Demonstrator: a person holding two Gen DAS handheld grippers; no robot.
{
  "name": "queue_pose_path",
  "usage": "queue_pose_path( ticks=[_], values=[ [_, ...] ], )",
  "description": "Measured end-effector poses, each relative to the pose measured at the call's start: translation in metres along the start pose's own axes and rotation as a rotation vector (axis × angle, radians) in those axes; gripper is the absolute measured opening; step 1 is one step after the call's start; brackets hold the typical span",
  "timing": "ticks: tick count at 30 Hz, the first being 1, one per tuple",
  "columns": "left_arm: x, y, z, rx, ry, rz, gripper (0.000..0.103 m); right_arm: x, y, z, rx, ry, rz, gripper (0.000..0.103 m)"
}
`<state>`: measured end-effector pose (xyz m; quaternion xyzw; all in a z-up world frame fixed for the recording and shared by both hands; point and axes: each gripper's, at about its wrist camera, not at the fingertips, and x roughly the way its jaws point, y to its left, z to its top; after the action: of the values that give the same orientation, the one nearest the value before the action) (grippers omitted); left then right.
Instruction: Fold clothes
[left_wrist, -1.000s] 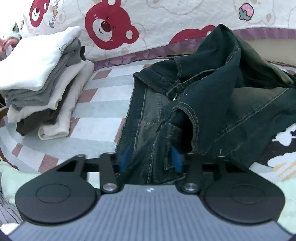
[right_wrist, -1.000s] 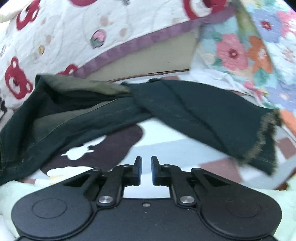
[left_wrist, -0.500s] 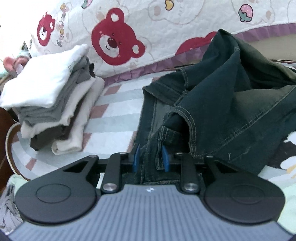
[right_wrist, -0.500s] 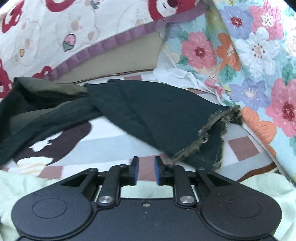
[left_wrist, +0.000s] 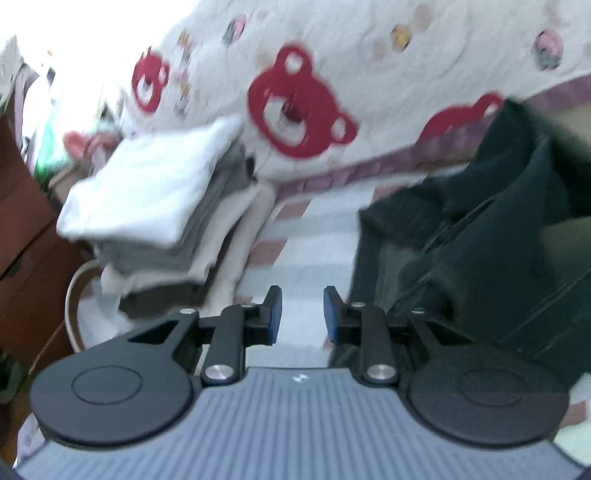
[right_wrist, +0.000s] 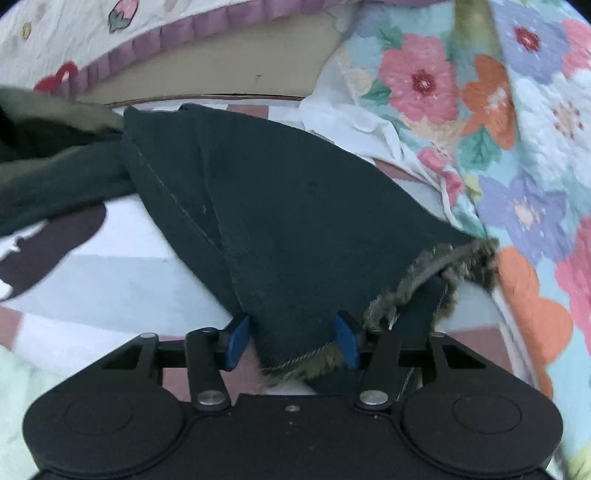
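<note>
Straddling the frayed hem of the dark green denim jeans, the right gripper has its jaws set wide on either side of the leg end; they are closing, with the cloth bunched between the blue pads but not yet visibly pinched. That cuff is probably chosen because it is the free end of the leg, the natural corner to carry over for a fold. Beyond it the leg runs back across the striped bed sheet toward the rest of the garment, with a floral quilt heaped at the right edge.

On the other side, the left gripper hovers with its jaws partly apart and nothing between them, only bare sheet showing in the gap. The waist end of the jeans lies crumpled just beside its right finger, seemingly within easy reach for a matching grasp. Farther off, a stack of folded white, grey and cream clothes sits on the bed, likely where finished pieces go. Behind everything rises a white quilt printed with red bears.
</note>
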<state>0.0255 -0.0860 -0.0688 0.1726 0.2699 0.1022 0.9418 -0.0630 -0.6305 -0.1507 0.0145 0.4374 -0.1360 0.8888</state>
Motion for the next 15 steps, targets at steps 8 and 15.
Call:
queue_pose_path(
  ticks=[8,15],
  values=[
    [-0.027,-0.051,0.008,0.123,-0.033,-0.231,0.042,-0.015,-0.043,0.089,0.017,-0.123,-0.035,0.011],
    [-0.046,-0.102,0.023,0.267,-0.060,-0.455,0.045,-0.028,-0.074,0.196,-0.148,-0.277,-0.219,0.013]
  ],
)
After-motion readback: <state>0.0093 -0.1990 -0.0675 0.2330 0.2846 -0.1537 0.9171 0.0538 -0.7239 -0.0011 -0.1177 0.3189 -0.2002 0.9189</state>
